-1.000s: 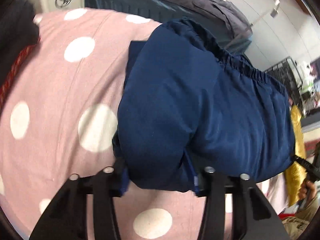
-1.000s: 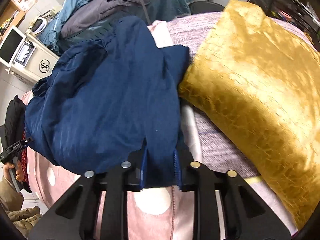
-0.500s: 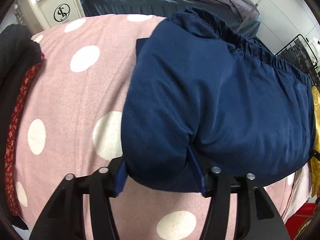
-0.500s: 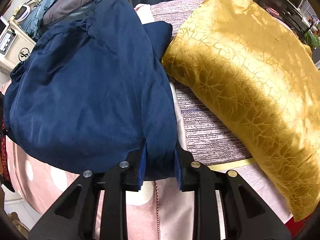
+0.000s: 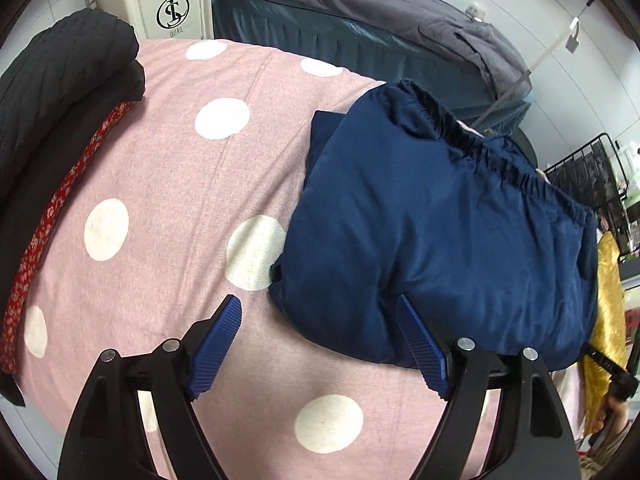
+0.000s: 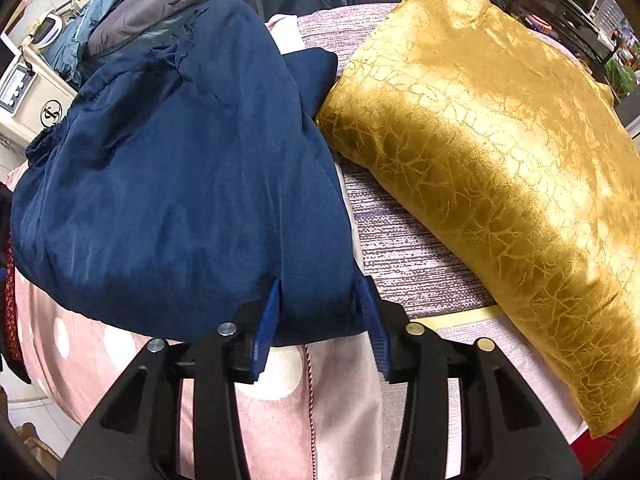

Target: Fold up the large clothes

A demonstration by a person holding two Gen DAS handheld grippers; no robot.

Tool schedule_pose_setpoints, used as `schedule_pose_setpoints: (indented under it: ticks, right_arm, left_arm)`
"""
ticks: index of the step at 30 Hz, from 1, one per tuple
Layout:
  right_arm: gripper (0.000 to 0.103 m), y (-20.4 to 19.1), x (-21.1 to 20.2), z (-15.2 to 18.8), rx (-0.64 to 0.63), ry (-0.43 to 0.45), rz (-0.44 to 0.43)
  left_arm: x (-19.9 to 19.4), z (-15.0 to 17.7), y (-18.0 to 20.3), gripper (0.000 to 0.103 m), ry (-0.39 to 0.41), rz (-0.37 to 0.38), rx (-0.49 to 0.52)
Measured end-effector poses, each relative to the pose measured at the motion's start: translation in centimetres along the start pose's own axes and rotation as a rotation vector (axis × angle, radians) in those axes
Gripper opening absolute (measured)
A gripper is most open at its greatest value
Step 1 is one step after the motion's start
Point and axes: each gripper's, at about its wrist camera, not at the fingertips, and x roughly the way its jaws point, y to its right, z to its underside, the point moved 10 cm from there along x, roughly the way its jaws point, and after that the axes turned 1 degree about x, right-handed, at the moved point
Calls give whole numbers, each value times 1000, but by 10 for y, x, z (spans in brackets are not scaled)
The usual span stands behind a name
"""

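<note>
A navy blue garment (image 5: 440, 232) with an elastic waistband lies folded on the pink polka-dot bedspread (image 5: 168, 184). My left gripper (image 5: 320, 320) is open; its right finger touches the garment's near edge and its left finger is over bare spread. In the right wrist view the same garment (image 6: 180, 184) fills the left half. My right gripper (image 6: 318, 300) has its jaws around the garment's near fold, blue pads pressed on either side.
A gold pillow (image 6: 500, 152) lies right of the garment on a purple striped cover (image 6: 400, 256). Black and red folded clothes (image 5: 52, 128) sit at the left. A white appliance (image 5: 168, 4) and a heap of grey bedding (image 5: 380, 24) stand behind.
My left gripper opened wide and let go of the garment's fold, drawing back and to the left. My right gripper still holds its fold, and the garment has settled lower on the bed.
</note>
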Motion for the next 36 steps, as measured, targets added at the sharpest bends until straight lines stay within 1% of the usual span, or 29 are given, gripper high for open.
schedule_pose_setpoints:
  ticks: [1, 2, 4, 5, 6, 7, 10, 13, 14, 16, 17, 20, 22, 23, 24, 25, 26, 27, 30, 31, 33, 35, 36]
  right_arm:
    - [43, 2, -1, 0, 6, 1, -19]
    - [43, 4, -4, -2, 24, 5, -66]
    - [44, 10, -12, -8, 92, 24, -191]
    - [50, 16, -16, -13, 148, 30, -284]
    - [59, 21, -18, -16, 187, 33, -345]
    - [60, 30, -21, -21, 227, 39, -401]
    - [60, 41, -20, -31, 238, 38, -466]
    - [60, 31, -12, -37, 213, 4, -530]
    - [60, 27, -8, -39, 200, -7, -538]
    - [60, 20, 4, -45, 174, -18, -520]
    - [60, 17, 10, -48, 171, -27, -524]
    - [61, -1, 33, -53, 165, -82, -569]
    - [63, -11, 47, -56, 124, -98, -530]
    - [63, -18, 52, -58, 102, -103, -532]
    - [68, -24, 57, -60, 89, -108, -539]
    - [72, -27, 59, -63, 85, -109, -541]
    - [78, -32, 63, -65, 79, -113, -542]
    - [81, -35, 67, -68, 75, -117, -538]
    - [81, -44, 70, -73, 75, -108, -507]
    - [81, -48, 66, -74, 81, -95, -506]
    - [81, -61, 57, -70, 62, -66, -530]
    - [81, -69, 60, -65, -19, -62, -456]
    - [81, -68, 62, -65, -30, -65, -441]
  left_arm:
    - [-1, 1, 3, 78, 0, 8, -8]
    - [-5, 2, 3, 78, 0, 13, -12]
    - [-4, 6, 11, 78, -5, 21, -15]
    - [-3, 7, 15, 79, -8, 25, -16]
    - [-3, 10, 17, 79, -11, 27, -17]
    - [-2, 14, 20, 79, -16, 28, -17]
    - [2, 25, 24, 80, -36, 28, -28]
    - [7, 38, 24, 80, -62, 34, -67]
    - [8, 41, 23, 80, -69, 38, -82]
    - [10, 47, 21, 80, -82, 38, -109]
    - [10, 49, 20, 80, -86, 36, -116]
    - [10, 54, 19, 80, -97, 21, -118]
    - [8, 57, 18, 80, -99, 12, -114]
    - [8, 58, 17, 80, -101, 7, -112]
    - [7, 59, 17, 80, -103, 3, -110]
    - [7, 61, 16, 80, -106, -5, -107]
    - [7, 61, 15, 80, -109, -7, -107]
    - [7, 63, 14, 80, -113, -10, -108]
    - [8, 63, 14, 80, -116, -14, -110]
    - [8, 62, 14, 80, -115, -10, -112]
    - [8, 59, 14, 80, -110, 11, -121]
    - [7, 54, 12, 80, -102, 32, -131]
    - [7, 48, 9, 80, -95, 47, -143]
